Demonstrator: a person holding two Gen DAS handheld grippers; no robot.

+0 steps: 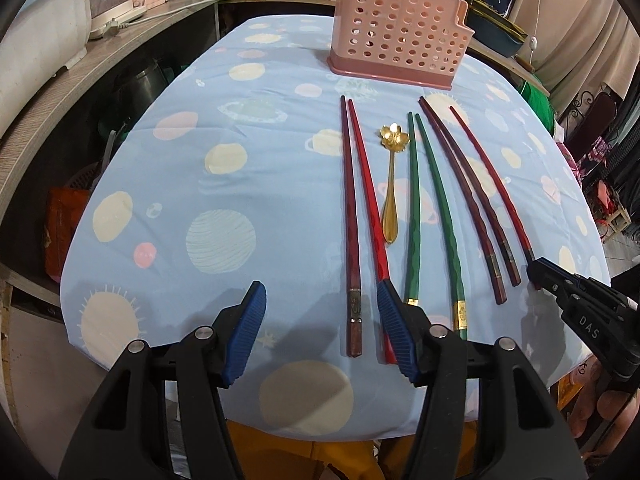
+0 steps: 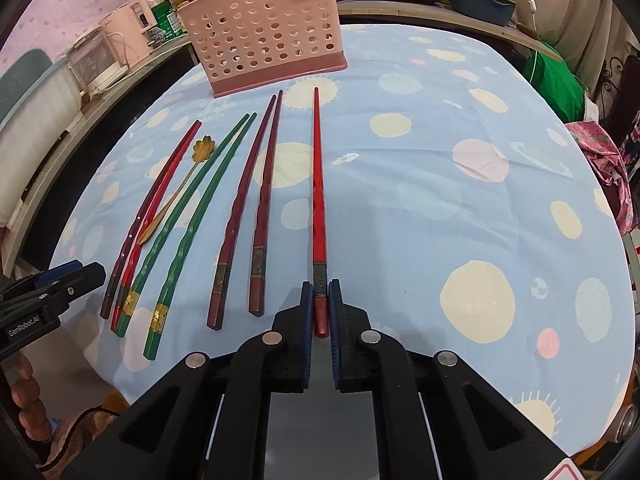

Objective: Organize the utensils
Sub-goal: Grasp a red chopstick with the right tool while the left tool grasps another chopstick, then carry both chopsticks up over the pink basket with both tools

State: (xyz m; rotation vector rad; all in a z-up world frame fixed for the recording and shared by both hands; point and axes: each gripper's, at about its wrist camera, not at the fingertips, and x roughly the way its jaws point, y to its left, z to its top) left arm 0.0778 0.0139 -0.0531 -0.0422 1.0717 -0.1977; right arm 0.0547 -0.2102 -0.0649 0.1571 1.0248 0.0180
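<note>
right gripper [image 2: 320, 300] has its jaws narrowed onto the thick end of the lone red chopstick [image 2: 318, 200], gripping near the metal band; looks like a butt-end pick so the thin tip can lead into the pink holder [image 2: 264, 40] at the far side of the worktop [image 2: 440, 200]. whether the stick is off the cloth yet i can't tell. left gripper [image 1: 320, 328] hangs over the near edge, jaws wide, holding nothing, lined up roughly over the red pair [image 1: 352, 216], probably queued for the next pick. gold spoon [image 1: 392, 184], green pair [image 1: 424, 208] and dark red pair [image 1: 464, 196] lie in a row, tips toward the holder. holder's inside is mostly hidden behind its perforated wall; something pale shows at the rim, can't identify it. the left view clips the right gripper.
</note>
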